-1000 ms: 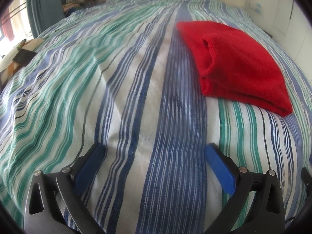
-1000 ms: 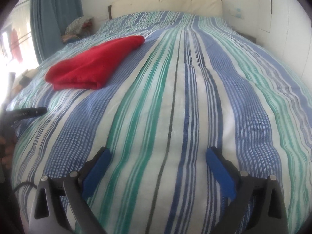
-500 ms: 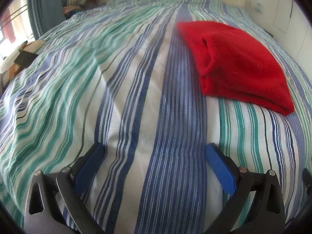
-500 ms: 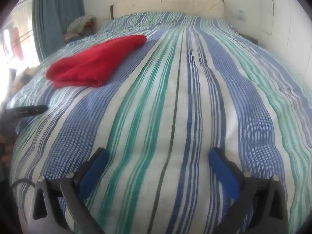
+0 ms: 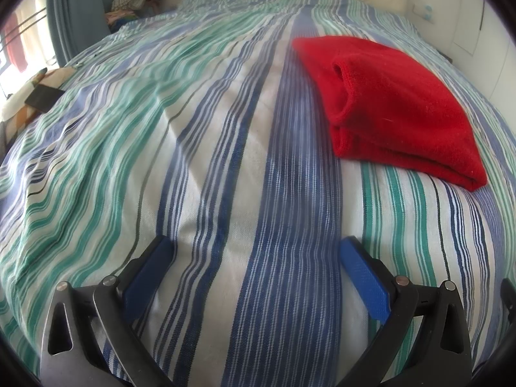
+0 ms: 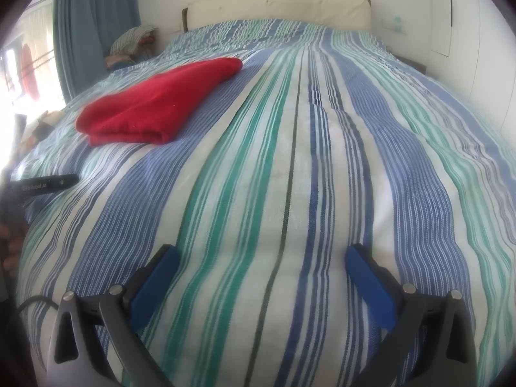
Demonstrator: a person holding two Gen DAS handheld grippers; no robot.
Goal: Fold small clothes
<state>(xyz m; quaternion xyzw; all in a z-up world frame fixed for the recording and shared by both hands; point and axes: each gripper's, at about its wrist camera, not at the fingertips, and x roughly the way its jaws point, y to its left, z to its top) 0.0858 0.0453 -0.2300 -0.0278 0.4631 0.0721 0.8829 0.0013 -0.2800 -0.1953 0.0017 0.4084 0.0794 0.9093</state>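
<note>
Bed scene seen from both wrist cameras. A red garment (image 5: pixel 396 109) lies folded on the striped bedspread (image 5: pixel 225 167), apparently already a compact packet: a rolled opening faces the left camera and a doubled edge runs along its near side. From the left gripper (image 5: pixel 254 251) it sits ahead and to the right, well apart from the blue pads (image 5: pixel 364 277); from the right gripper (image 6: pixel 261 258) it sits ahead and to the left (image 6: pixel 154 109), farther off, toward the bed's left edge. Its long axis runs roughly along the stripes, from the foot of the bed toward the headboard (image 6: pixel 277 6). The left gripper is judged the nearer, and a reach from it would have to go forward and to the right. Both grippers are spread wide, jaws fully parted, gripping nothing; only bare bedspread shows between the fingers. Whether the fingertips touch the cloth beneath cannot be told. At the left margin of the right view, part of the other tool (image 6: pixel 45 182) and a hand (image 6: pixel 11 245) are visible. A pile of other textiles (image 6: pixel 135 38) lies beside the curtain (image 6: pixel 93 19), off the bed; judged as possible further items, though too small to identify.
</note>
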